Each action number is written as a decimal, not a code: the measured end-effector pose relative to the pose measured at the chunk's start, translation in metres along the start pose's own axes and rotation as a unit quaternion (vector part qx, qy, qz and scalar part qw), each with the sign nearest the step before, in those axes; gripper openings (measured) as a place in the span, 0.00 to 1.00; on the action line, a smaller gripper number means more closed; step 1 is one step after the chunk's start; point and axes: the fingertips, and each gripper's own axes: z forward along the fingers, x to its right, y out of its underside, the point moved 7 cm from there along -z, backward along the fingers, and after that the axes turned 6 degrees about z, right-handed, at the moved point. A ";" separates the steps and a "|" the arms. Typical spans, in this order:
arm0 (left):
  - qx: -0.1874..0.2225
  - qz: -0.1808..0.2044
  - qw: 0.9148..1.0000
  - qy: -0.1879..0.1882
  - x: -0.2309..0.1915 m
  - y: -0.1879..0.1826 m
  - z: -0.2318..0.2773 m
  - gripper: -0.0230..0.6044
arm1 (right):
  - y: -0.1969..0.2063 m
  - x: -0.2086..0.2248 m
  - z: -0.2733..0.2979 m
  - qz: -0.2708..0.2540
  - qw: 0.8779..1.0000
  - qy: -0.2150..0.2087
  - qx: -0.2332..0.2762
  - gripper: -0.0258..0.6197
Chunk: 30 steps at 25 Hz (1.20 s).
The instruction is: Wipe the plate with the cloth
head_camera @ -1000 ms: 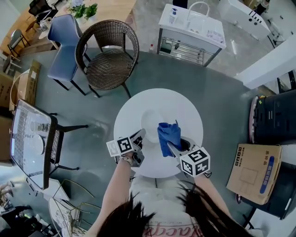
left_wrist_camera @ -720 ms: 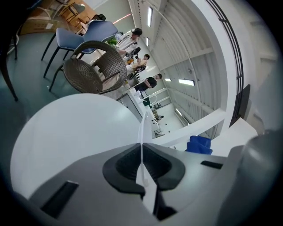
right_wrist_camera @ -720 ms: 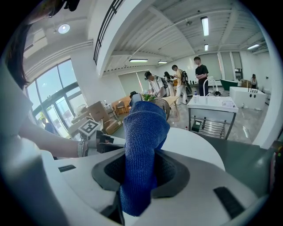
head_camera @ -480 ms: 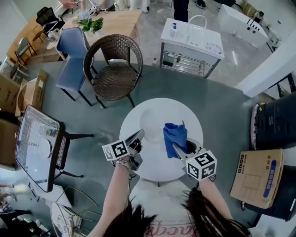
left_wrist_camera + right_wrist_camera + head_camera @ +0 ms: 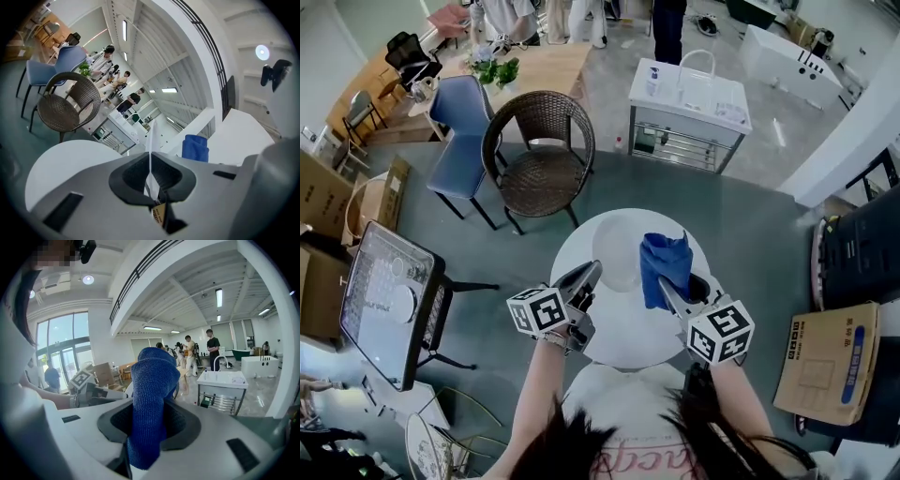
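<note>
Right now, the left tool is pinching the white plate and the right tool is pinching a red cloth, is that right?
Not quite. The cloth is blue, not red. The right gripper view shows it clamped in the right tool. The rest holds: the left tool does pinch the white plate by its edge.

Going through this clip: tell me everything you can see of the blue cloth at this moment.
The cloth is deep blue with a fine ribbed knit, soft and bunched into a thick fold. The right gripper is shut on its lower part, and the rest stands out past the jaws with its top rounded over. In the head view it is over the right part of the round white table, just right of the plate. Whether it touches the plate cannot be told. Only the gripper's pads visibly touch it.
</note>
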 end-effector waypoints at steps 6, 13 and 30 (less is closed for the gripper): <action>0.005 0.056 0.998 0.007 0.044 -0.015 -0.003 0.06 | -0.056 -0.032 0.014 -0.038 0.996 -0.051 0.069 0.24; 0.012 0.108 0.994 0.011 0.071 -0.024 -0.012 0.06 | -0.072 -0.058 0.047 -0.080 0.993 -0.057 0.071 0.24; 0.056 0.095 0.993 0.033 0.077 -0.038 -0.022 0.06 | -0.079 -0.014 -0.010 -0.039 0.992 0.056 0.108 0.24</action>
